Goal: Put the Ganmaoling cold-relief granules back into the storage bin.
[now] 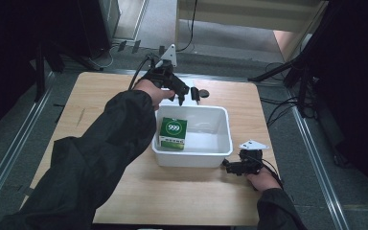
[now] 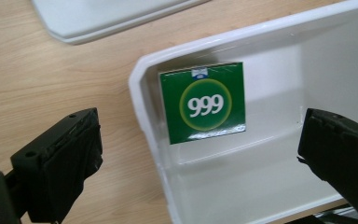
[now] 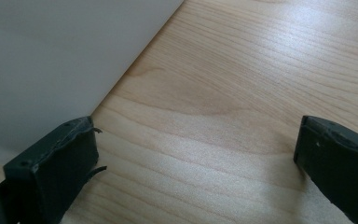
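Wooden table [image 1: 124, 191]: both hand-held grippers, left [image 1: 188, 95] and right [image 1: 226, 165], wide open, empty; green box [image 1: 173, 133] in white tub [image 1: 191, 159].

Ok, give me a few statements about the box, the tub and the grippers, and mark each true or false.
1. The green box lies inside the white tub. True.
2. The left gripper grips the box. False: its fingers stand wide apart with nothing between them, above the tub's far edge.
3. The right gripper rests on the wooden table by the tub's near right corner. True.
4. The box is printed 666. False: it reads 999.
5. The right gripper is shut. False: its fingers stand apart over bare wood.
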`<act>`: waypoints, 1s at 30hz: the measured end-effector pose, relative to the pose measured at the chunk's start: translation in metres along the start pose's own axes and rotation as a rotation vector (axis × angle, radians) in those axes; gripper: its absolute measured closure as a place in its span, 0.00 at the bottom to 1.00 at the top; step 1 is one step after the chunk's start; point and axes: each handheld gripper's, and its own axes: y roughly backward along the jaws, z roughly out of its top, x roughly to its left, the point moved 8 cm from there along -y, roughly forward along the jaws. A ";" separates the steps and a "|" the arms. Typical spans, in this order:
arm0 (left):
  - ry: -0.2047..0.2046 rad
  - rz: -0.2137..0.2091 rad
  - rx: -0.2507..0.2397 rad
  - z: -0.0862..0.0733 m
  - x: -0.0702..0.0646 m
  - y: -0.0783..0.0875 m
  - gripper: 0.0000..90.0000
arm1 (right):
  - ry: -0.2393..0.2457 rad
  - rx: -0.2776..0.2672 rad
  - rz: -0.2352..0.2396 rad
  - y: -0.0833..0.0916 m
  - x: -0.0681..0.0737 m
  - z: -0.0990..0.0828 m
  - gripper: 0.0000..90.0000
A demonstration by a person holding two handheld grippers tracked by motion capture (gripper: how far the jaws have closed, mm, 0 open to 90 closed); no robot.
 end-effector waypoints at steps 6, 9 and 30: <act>0.013 0.005 -0.012 -0.002 0.021 0.009 0.01 | 0.000 0.000 0.000 0.000 0.000 0.000 0.00; 0.023 0.001 -0.018 -0.003 0.032 0.013 0.01 | 0.001 0.000 -0.001 0.000 0.000 0.000 0.00; 0.054 -0.026 -0.070 -0.031 0.121 -0.007 0.01 | -0.001 -0.002 -0.010 0.001 0.000 -0.001 0.00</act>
